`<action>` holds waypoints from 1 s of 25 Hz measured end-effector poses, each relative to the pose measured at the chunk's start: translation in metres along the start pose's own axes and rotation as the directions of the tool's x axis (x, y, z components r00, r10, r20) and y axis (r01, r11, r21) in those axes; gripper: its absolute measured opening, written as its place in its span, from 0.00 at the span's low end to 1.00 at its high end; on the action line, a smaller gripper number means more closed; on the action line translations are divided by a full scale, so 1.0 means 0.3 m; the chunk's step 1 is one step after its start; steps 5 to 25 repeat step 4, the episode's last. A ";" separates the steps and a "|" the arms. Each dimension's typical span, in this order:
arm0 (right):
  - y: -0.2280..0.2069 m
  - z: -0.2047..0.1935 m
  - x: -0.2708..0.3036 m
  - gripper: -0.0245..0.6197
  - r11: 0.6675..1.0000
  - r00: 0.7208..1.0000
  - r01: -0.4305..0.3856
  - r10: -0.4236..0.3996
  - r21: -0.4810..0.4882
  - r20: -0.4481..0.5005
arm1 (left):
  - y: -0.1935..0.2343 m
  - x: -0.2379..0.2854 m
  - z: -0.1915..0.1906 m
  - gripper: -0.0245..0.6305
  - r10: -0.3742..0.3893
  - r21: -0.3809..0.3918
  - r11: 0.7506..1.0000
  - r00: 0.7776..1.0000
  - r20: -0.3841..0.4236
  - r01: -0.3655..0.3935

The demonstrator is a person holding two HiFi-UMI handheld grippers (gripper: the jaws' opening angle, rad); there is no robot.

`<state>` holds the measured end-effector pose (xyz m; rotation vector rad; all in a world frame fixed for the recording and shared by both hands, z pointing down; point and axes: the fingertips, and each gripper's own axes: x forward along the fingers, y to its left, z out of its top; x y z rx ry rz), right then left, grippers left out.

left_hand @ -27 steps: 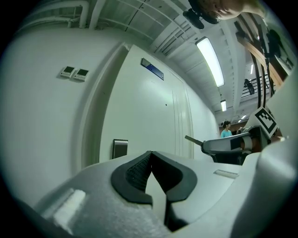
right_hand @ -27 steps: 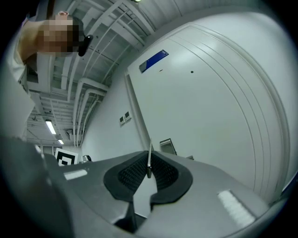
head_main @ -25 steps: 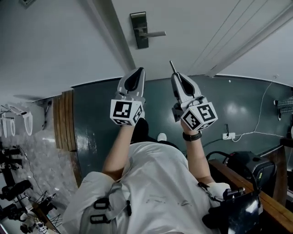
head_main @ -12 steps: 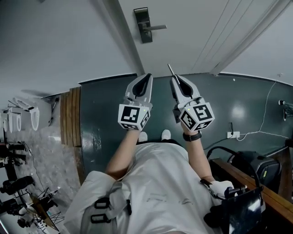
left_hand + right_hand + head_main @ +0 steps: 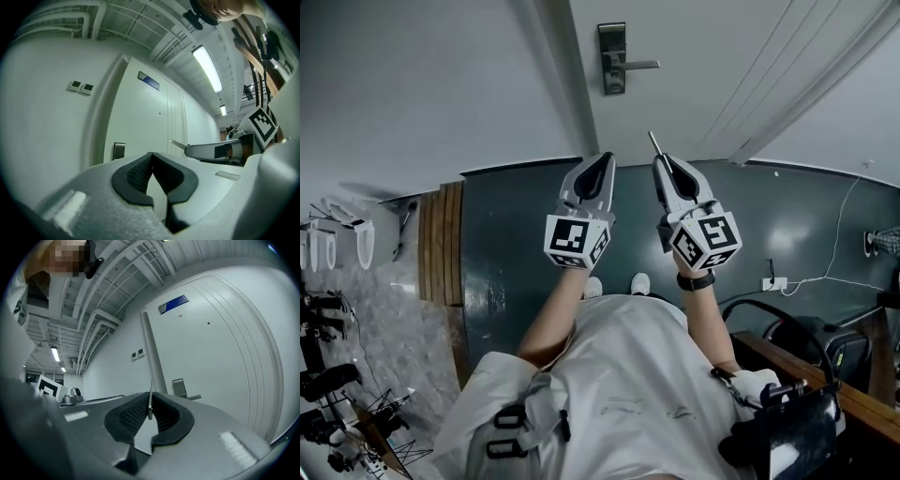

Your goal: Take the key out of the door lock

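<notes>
Both tongs are up and level in front of the white door [image 5: 703,66], well clear of it, with open air all round them. The right tongs [image 5: 664,164] are pinching the key [image 5: 653,142], and its thin blade pokes out past the tips toward the door. In the right gripper view the blade stands edge-on between the ribbed pads [image 5: 131,416]. The door lock [image 5: 613,58] sits far ahead with its lever handle [image 5: 641,66] pointing right, and the key is well apart from it. The left tongs [image 5: 601,161] are pressed together on nothing, just beside the right pair and not touching them. The door frame [image 5: 572,84] runs along the lock's left side, with plain wall [image 5: 412,84] beyond. The forearms [image 5: 555,314] reach forward side by side, and there's a watch [image 5: 695,280] on the right wrist. The key's cut edge looks too small to read from here
</notes>
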<state>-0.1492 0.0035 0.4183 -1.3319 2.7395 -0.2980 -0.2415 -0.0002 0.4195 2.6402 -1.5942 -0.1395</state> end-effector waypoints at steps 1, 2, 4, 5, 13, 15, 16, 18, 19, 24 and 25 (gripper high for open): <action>0.005 -0.002 0.010 0.08 1.000 1.000 0.003 -0.003 -0.001 -0.002 | 0.010 -0.003 0.002 0.04 -0.005 -0.004 1.000 1.000 0.001 0.005; 0.010 -0.005 0.020 0.08 1.000 1.000 0.005 -0.005 0.000 -0.004 | 0.019 -0.007 0.003 0.04 -0.011 -0.008 1.000 1.000 0.002 0.011; 0.020 -0.012 0.039 0.08 1.000 1.000 0.010 -0.010 0.001 -0.008 | 0.037 -0.016 0.005 0.04 -0.022 -0.015 1.000 1.000 0.003 0.022; 0.020 -0.012 0.039 0.08 1.000 1.000 0.010 -0.010 0.001 -0.008 | 0.037 -0.016 0.005 0.04 -0.022 -0.015 1.000 1.000 0.003 0.022; 0.020 -0.012 0.039 0.08 1.000 1.000 0.010 -0.010 0.001 -0.008 | 0.037 -0.016 0.005 0.04 -0.022 -0.015 1.000 1.000 0.003 0.022; 0.020 -0.012 0.039 0.08 1.000 1.000 0.010 -0.010 0.001 -0.008 | 0.037 -0.016 0.005 0.04 -0.022 -0.015 1.000 1.000 0.003 0.022; 0.020 -0.012 0.039 0.08 1.000 1.000 0.010 -0.010 0.001 -0.008 | 0.037 -0.016 0.005 0.04 -0.022 -0.015 1.000 1.000 0.003 0.022; 0.020 -0.012 0.039 0.08 1.000 1.000 0.010 -0.010 0.001 -0.008 | 0.037 -0.016 0.005 0.04 -0.022 -0.015 1.000 1.000 0.003 0.022; 0.020 -0.012 0.039 0.08 1.000 1.000 0.010 -0.010 0.001 -0.008 | 0.037 -0.016 0.005 0.04 -0.022 -0.015 1.000 1.000 0.003 0.022; 0.020 -0.012 0.039 0.08 1.000 1.000 0.010 -0.010 0.001 -0.008 | 0.037 -0.016 0.005 0.04 -0.022 -0.015 1.000 1.000 0.003 0.022; 0.020 -0.012 0.039 0.08 1.000 1.000 0.010 -0.010 0.001 -0.008 | 0.037 -0.016 0.005 0.04 -0.022 -0.015 1.000 1.000 0.003 0.022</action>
